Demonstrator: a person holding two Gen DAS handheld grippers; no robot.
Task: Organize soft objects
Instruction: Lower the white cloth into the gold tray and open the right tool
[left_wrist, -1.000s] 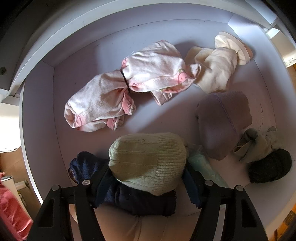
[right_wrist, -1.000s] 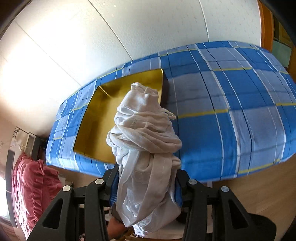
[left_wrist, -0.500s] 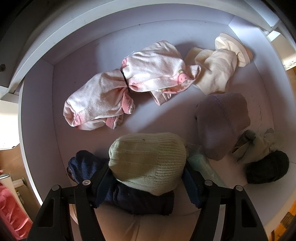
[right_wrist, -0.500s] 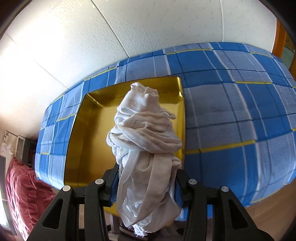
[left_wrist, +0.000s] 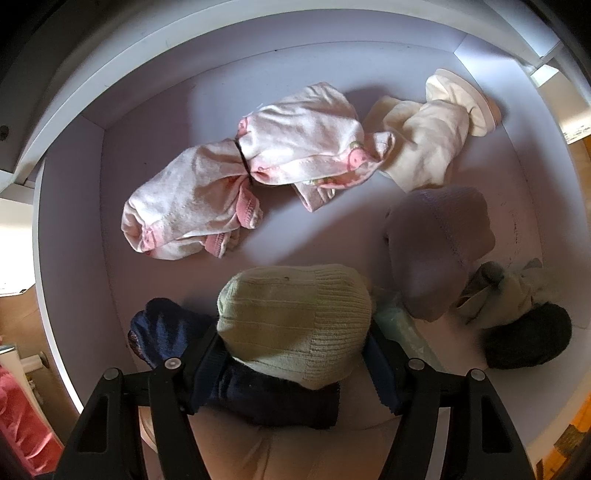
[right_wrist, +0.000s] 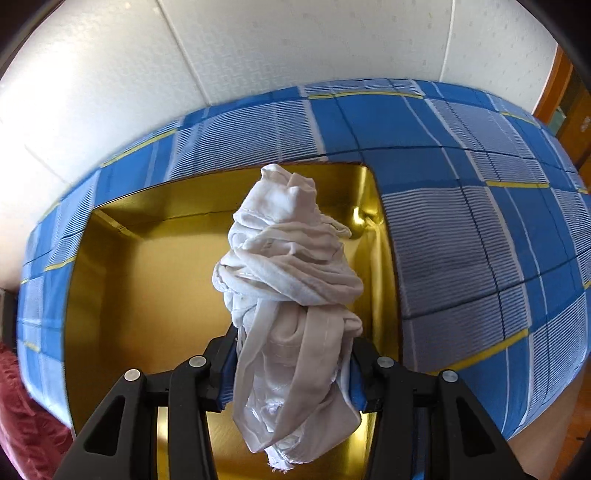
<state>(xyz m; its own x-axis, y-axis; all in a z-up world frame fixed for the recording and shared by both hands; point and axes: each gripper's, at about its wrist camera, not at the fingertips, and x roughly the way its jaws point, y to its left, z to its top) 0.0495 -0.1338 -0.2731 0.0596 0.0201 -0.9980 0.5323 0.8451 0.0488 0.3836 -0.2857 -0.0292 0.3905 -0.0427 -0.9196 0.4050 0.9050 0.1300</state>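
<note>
Green hat (left_wrist: 295, 321) pinched in left tool (left_wrist: 293, 345) — white cloth (right_wrist: 291, 295) clamped in right tool (right_wrist: 291, 369).

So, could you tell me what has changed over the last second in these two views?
The right gripper, still shut on the white cloth bundle, has swung toward the gold tray, which now fills the view beneath it. The left gripper stays clamped on the green knit hat over the white drawer; nothing there visibly moved.
</note>
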